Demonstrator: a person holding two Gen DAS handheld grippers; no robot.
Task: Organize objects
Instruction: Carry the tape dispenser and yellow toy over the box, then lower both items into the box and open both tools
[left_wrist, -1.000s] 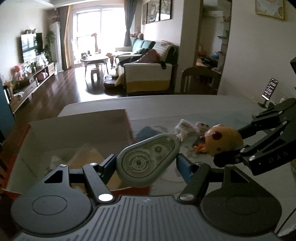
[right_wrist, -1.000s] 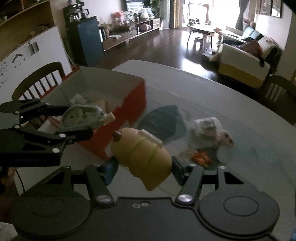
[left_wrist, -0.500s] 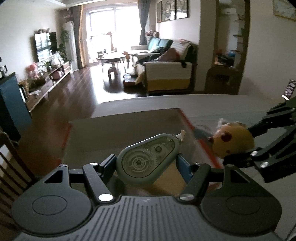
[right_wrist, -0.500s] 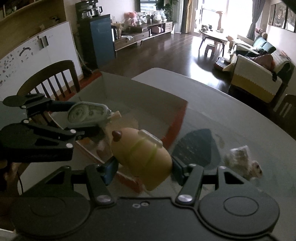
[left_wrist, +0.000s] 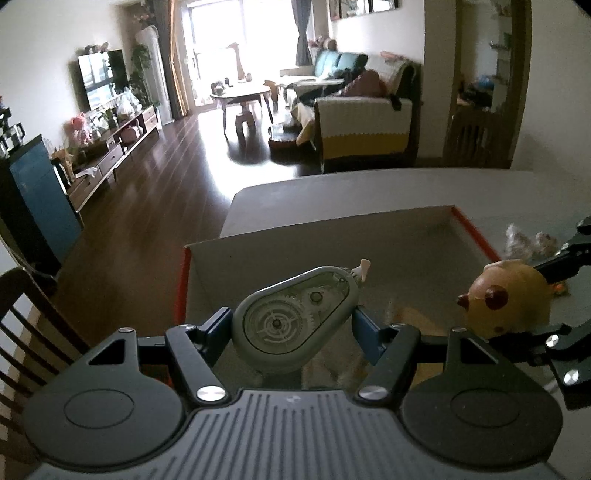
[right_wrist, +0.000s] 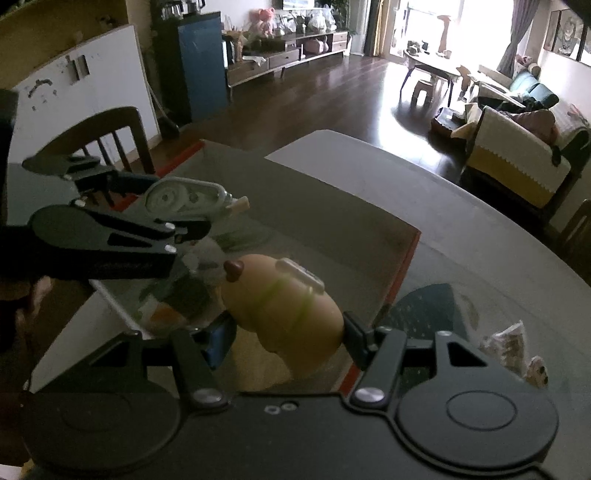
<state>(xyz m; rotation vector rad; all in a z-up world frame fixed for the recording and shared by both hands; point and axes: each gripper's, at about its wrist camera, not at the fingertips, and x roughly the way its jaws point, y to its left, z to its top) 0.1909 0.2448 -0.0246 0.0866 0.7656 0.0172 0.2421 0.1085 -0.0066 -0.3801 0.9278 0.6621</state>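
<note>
My left gripper (left_wrist: 293, 325) is shut on a grey correction-tape dispenser (left_wrist: 295, 317), held over the open red-sided cardboard box (left_wrist: 369, 229). The same dispenser (right_wrist: 184, 195) shows at the left of the right wrist view, in the left gripper (right_wrist: 192, 218). My right gripper (right_wrist: 286, 332) is shut on a yellow toy figure (right_wrist: 284, 306) with a brown ear tip, above the box's near right part (right_wrist: 402, 258). In the left wrist view the toy (left_wrist: 506, 299) hangs at the right over the box. Several items lie blurred inside the box.
The box sits on a grey table (right_wrist: 461, 221). To its right lie a crinkly clear packet (right_wrist: 509, 347), a dark blue patch (right_wrist: 424, 306) and a small orange bit (left_wrist: 559, 288). A wooden chair (right_wrist: 107, 136) stands at the table's left side. Beyond the far edge is the living-room floor.
Both grippers have swung left from above the table items to above the box, still holding the dispenser and the toy. The packet now lies off to the right.
</note>
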